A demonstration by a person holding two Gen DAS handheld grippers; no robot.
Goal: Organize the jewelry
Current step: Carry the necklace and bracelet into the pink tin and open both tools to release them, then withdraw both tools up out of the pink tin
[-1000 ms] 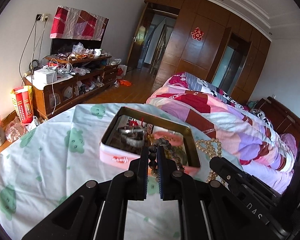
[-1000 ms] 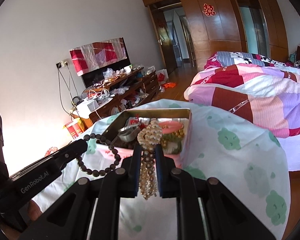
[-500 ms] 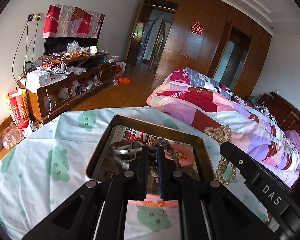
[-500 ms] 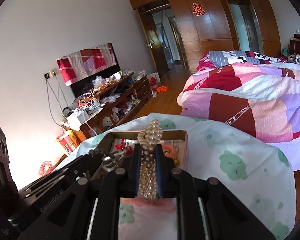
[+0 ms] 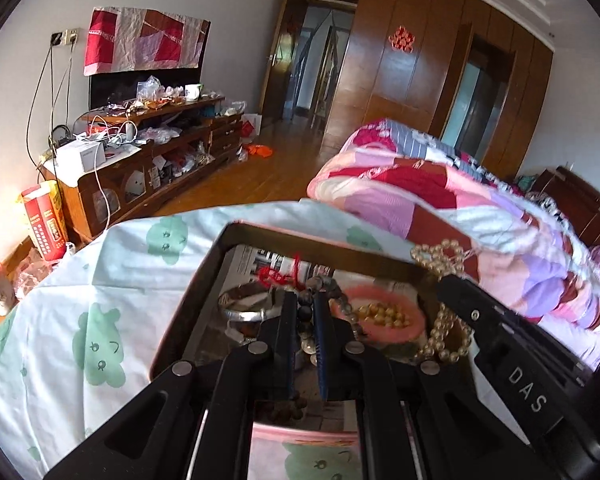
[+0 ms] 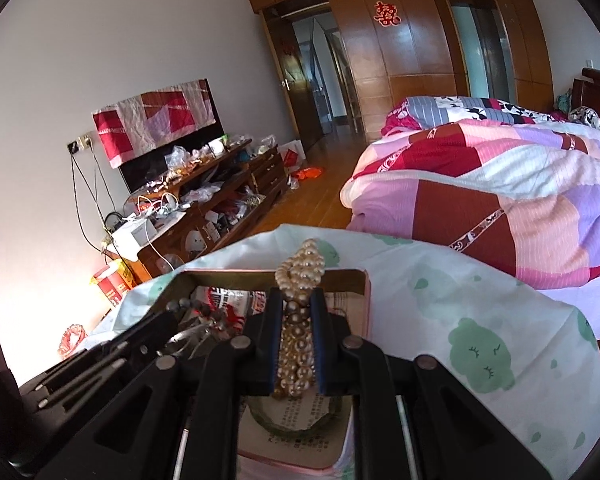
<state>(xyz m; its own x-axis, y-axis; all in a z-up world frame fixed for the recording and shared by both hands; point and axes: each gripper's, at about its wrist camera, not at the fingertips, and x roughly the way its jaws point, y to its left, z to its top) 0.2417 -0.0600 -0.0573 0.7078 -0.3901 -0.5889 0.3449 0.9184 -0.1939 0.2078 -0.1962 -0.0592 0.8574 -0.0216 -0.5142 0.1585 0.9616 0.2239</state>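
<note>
A patchwork quilt (image 6: 500,184) lay heaped on the bed beyond the tin, and a cluttered wooden TV cabinet (image 5: 140,172) stood against the wall well off to the tin's left. Nearer, a white cloth printed with green cartoon shapes (image 5: 100,312) covered the table, and the open pink-sided tin (image 5: 204,280) sat on it.

Both grippers were held low over that tin, side by side and angled down into it. The left gripper (image 5: 305,312) had its fingers pressed together on a string of dark beads (image 5: 305,314), which trailed down into the tin between them. The right gripper (image 6: 296,344), just to the right of the left one, was pinching a bunched pearl bracelet (image 6: 298,280), whose loops stuck up above the fingertips over the tin's far rim and hung below them toward its floor.

Inside the tin, on printed paper lining, lay a silver bangle (image 5: 248,312) at the left, a pink bangle (image 5: 380,320) at the right ringing some small amber beads (image 5: 382,314), and a red knotted cord (image 5: 278,276) toward the far wall. The left gripper's body hid the tin's near left corner in the right camera's view.
</note>
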